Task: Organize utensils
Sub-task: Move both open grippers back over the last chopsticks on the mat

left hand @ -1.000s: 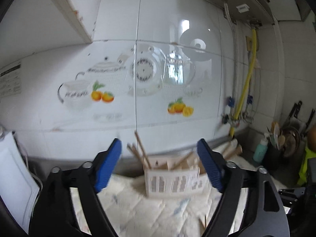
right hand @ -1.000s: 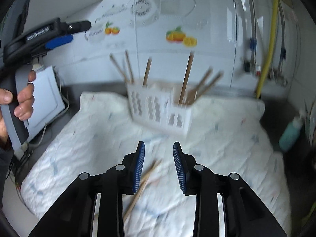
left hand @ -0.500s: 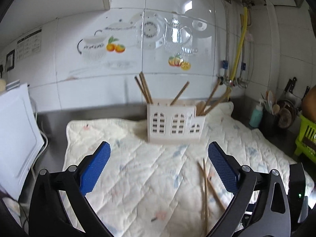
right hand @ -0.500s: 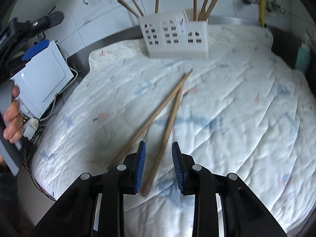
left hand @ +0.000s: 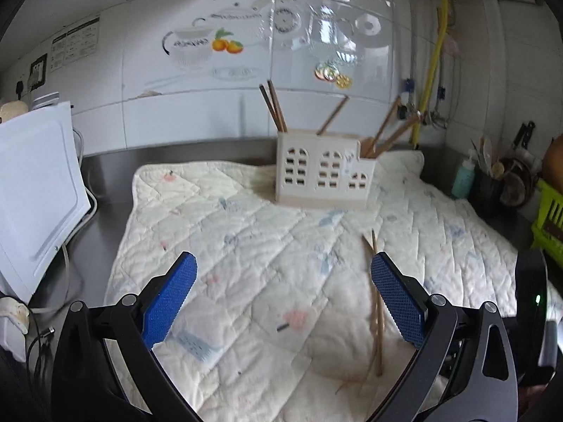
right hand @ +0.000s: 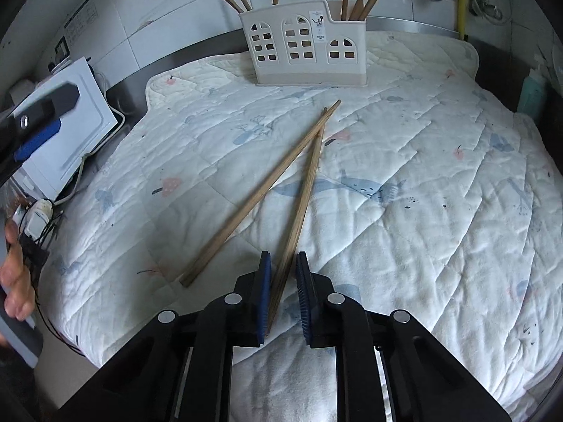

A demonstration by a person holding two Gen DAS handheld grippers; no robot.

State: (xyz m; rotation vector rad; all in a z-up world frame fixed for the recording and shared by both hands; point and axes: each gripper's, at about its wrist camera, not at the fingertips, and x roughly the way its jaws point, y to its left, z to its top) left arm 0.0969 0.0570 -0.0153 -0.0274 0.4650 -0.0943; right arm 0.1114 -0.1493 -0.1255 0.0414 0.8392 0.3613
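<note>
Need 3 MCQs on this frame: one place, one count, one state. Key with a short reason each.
1. Where is the white utensil holder?
A. at the quilted mat's far edge, near the wall
B. on the white appliance
C. between the left gripper's fingers

2. How many loose chopsticks lie on the quilted mat?
A. one
B. two
C. four

3. What is the right gripper doing?
A. wide open over bare mat
B. straddling one chopstick's near end, jaws narrow, not clamped
C. inside the holder

Key:
1 A, it stands at the mat's back edge.
2 B, two chopsticks cross near their far tips.
3 B, a gap shows beside the stick.
</note>
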